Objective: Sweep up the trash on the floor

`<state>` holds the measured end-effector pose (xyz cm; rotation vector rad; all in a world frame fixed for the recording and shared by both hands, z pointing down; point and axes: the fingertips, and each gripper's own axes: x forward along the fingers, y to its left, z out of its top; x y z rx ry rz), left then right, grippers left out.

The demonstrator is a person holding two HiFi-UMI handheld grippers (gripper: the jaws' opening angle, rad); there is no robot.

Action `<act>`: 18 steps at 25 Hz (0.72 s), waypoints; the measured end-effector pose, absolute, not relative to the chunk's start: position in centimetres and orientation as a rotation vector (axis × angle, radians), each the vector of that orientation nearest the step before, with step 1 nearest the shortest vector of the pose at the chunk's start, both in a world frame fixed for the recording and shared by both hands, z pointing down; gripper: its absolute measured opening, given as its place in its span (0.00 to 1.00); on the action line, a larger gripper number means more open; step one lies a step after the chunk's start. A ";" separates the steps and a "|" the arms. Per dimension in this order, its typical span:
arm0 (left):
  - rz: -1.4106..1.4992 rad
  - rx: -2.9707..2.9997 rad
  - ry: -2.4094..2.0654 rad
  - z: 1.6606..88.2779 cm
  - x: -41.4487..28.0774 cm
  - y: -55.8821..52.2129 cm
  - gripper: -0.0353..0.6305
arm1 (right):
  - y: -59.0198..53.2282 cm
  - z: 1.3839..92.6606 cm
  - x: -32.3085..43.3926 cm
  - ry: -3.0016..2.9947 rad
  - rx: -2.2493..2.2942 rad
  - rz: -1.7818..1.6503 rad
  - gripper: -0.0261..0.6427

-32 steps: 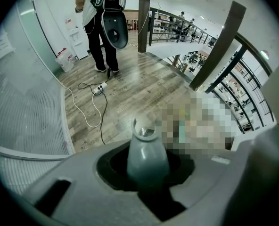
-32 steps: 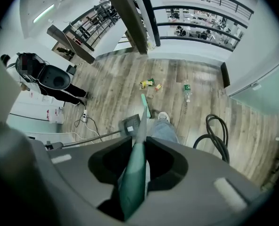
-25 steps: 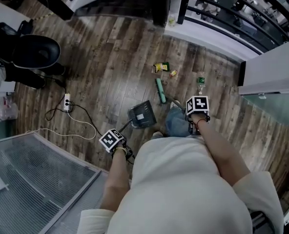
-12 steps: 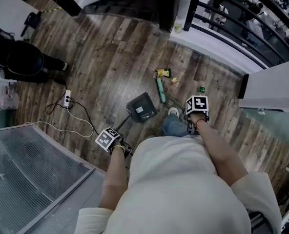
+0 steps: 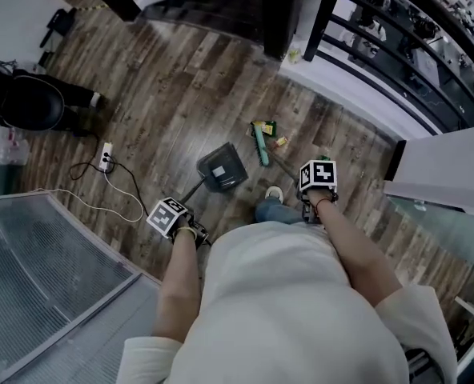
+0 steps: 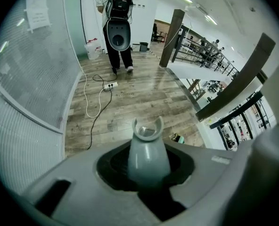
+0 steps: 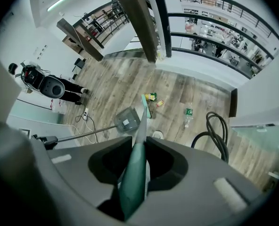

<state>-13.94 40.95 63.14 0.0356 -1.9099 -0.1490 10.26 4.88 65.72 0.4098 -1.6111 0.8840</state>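
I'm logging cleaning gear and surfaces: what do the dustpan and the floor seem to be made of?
Dustpan: likely grey matte plastic, by its uniform moulded look. Floor: wood-grain planks with visible seams and slight sheen; solid wood or laminate can't be told.

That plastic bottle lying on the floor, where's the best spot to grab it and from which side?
Grip the bottle across the middle of its body, coming straight down from above. It lies on its side on the floor, so its top and both long sides are free. Set the jaws across its narrow width, not along its length.
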 end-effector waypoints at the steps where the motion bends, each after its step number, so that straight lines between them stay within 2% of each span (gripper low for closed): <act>1: -0.161 0.026 -1.912 63.1 -14.1 40.5 0.18 | 4.5 65.7 10.1 -1.615 0.409 0.886 0.19; 11: -0.222 0.001 -1.943 62.7 -16.5 36.7 0.18 | 0.7 66.0 9.2 -1.658 0.457 0.940 0.19; 18: -0.190 0.055 -1.958 62.3 -21.1 34.4 0.18 | -0.3 65.9 7.7 -1.644 0.539 0.996 0.19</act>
